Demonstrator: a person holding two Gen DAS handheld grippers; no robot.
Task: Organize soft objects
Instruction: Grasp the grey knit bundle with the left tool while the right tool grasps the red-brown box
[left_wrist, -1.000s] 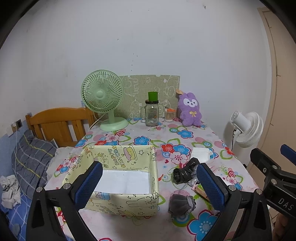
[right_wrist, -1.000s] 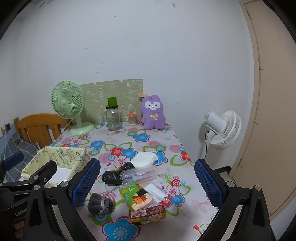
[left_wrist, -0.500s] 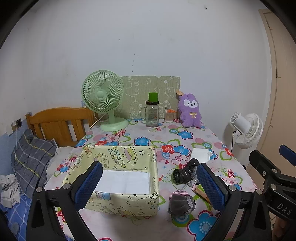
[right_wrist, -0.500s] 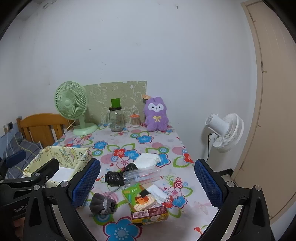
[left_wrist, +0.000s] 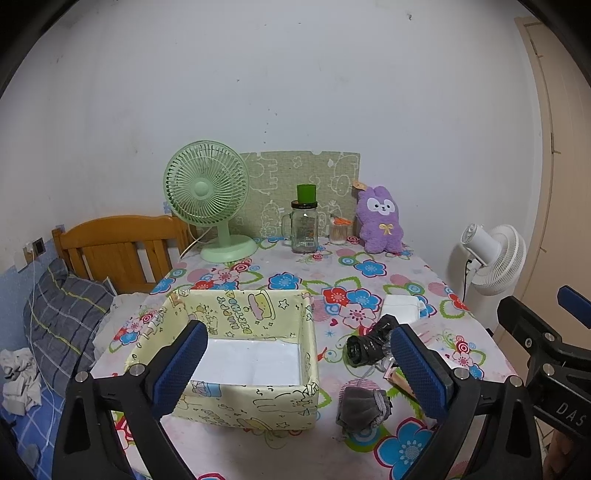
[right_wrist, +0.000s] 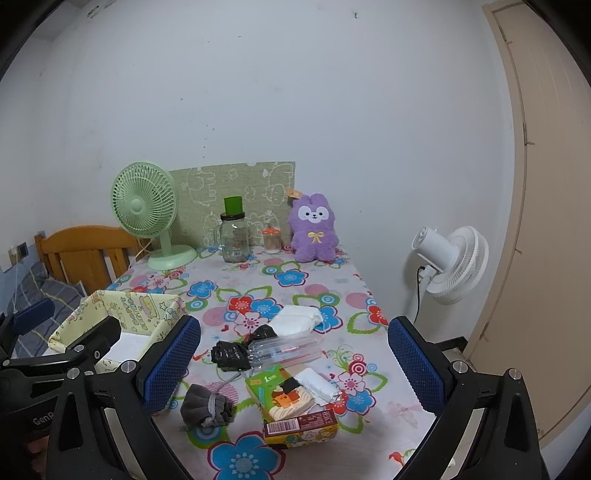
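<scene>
Nothing is sorted yet: the yellow cartoon-print fabric box (left_wrist: 236, 373) sits empty on the floral surface (left_wrist: 295, 273), the grey drawstring pouch (right_wrist: 207, 406) lies beside it, and both the left tongs (left_wrist: 295, 365) and right tongs (right_wrist: 291, 365) gape wide, holding nothing.

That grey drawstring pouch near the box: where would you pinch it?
Probably across the bunched body of the grey pouch, coming straight down with the right gripper, which is open above it. It lies slumped flat, and its cord is too thin to grip.

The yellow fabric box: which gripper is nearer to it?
Left. The left gripper hangs right over the yellow fabric box; the right gripper is off to its right, above the tissue pack.
</scene>
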